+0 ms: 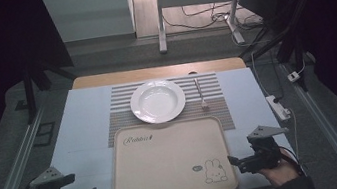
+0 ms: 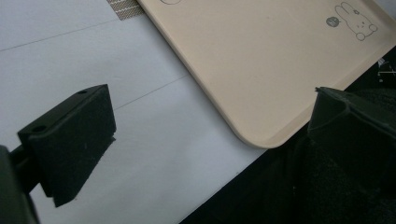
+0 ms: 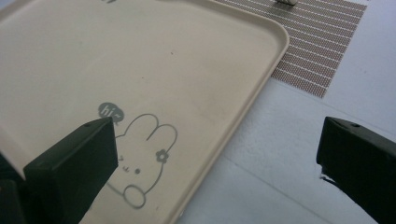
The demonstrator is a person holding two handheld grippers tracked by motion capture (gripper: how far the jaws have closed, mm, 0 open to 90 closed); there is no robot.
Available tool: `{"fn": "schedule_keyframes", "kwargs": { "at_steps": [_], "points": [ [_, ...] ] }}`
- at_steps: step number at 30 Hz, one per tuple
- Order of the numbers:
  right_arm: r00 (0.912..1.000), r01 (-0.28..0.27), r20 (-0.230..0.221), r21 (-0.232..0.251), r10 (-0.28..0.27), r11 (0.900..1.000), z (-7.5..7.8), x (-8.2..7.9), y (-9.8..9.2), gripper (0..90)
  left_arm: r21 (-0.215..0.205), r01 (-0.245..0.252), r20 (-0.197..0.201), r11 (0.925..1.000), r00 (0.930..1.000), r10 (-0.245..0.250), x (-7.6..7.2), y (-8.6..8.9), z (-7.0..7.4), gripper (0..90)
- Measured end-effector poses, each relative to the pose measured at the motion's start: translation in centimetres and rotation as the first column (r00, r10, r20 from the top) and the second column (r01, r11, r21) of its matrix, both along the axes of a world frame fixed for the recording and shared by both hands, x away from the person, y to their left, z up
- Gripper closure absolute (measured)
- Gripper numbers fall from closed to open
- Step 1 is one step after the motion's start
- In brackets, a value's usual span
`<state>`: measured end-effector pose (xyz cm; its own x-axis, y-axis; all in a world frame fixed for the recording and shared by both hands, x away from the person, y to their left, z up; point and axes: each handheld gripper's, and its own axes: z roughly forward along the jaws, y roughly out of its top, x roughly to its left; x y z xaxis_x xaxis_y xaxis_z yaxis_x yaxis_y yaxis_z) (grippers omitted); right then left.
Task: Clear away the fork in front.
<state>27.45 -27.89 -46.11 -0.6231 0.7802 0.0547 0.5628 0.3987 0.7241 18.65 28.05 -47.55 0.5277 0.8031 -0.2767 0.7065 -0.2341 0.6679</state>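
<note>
Right gripper (image 1: 236,163) beside smooth rounded-corner tray (image 1: 165,155)

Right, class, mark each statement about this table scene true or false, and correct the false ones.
1. The tray holds nothing. True.
2. The fork lies inside the white plate. False: it lies on the striped placemat, to the right of the plate and apart from it.
3. Both grippers are open. True: the left gripper and the right gripper each show a wide gap between their jaws.
4. The rabbit drawing is at the tray's far left corner. False: in the high view it sits at the near right corner, close to the right gripper.
5. The left gripper grips the tray's edge. False: it hovers by the tray's near left corner with nothing between its jaws.
</note>
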Motion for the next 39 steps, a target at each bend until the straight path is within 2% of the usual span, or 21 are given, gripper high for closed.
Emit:
{"fn": "schedule_keyframes", "kwargs": {
  "at_steps": [7,10,15,18,22,28,33,39],
  "points": [
    [0.9993,-0.005,0.038,0.012,0.005,1.0,-0.1,2.5,1.1,0.0,-0.001,0.001,-0.001,1.0,1.0,-0.001,0.0,0.0,0.0,1.3],
    [0.9991,-0.011,0.04,0.005,0.011,1.0,-0.3,3.5,1.5,0.0,-0.002,0.001,-0.001,1.0,1.0,-0.001,0.0,0.0,0.0,1.3],
    [0.9991,-0.038,0.019,-0.05,0.039,0.998,-0.8,4.8,2.6,0.0,0.003,0.0,-0.001,1.0,1.0,0.0,0.0,0.0,0.0,1.4],
    [0.9982,-0.047,0.034,-0.081,0.05,0.996,-1.0,5.8,3.2,0.0,0.004,0.001,-0.001,1.0,1.0,-0.001,0.0,0.0,0.0,1.4],
    [0.9986,-0.03,0.042,-0.069,0.033,0.997,-1.2,7.2,3.6,0.0,0.004,0.002,-0.002,1.0,1.0,-0.002,0.1,-0.1,0.0,1.4],
    [0.9976,-0.011,0.066,-0.094,0.018,0.996,-1.1,9.6,4.4,0.0,0.006,0.003,-0.001,1.0,1.0,-0.003,0.0,-0.1,0.0,1.4],
    [0.9992,0.013,0.039,-0.097,-0.009,0.995,-1.5,11.8,5.1,0.0,0.01,0.004,-0.002,0.9999,1.0,-0.004,0.1,-0.1,0.0,1.4],
    [0.9986,0.042,0.038,-0.14,-0.037,0.989,-2.1,14.0,5.9,0.0,0.011,0.003,-0.003,0.9999,1.0,-0.003,0.1,-0.1,0.0,1.4]
  ]
}}
